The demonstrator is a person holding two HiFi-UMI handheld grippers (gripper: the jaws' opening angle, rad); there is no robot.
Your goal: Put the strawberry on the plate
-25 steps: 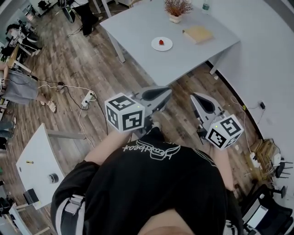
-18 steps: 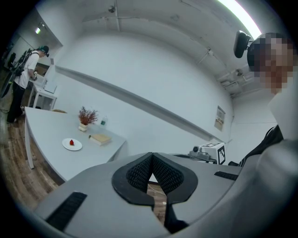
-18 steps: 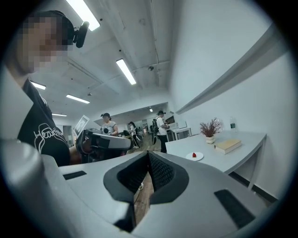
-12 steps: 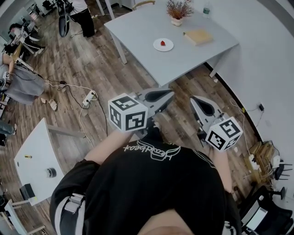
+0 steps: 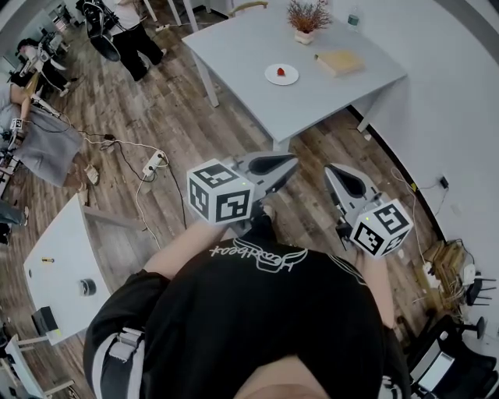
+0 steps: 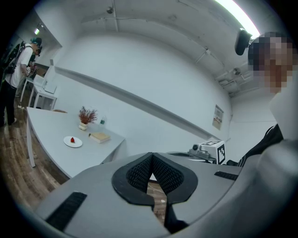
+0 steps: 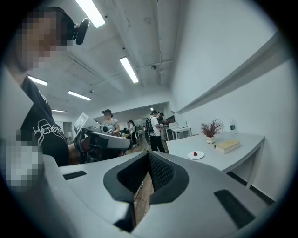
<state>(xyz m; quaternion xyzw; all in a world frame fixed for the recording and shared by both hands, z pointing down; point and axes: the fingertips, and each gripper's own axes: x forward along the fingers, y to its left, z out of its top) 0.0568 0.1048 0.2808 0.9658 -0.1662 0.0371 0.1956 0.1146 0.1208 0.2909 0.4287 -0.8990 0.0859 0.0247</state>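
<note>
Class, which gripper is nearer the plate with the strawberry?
Left, slightly. Both hang well short of the table: left gripper almost straight before the plate, right gripper farther to its right.

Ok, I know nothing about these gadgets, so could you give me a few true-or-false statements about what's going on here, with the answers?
1. The strawberry lies on the white plate. True.
2. The left gripper holds the strawberry in its fingers. False: its fingers are closed together with nothing between them, and the strawberry is far off on the grey table.
3. The right gripper has its fingers shut, with nothing between them. True.
4. The plate is the only thing on the table. False: a book and a potted plant stand there too.
</note>
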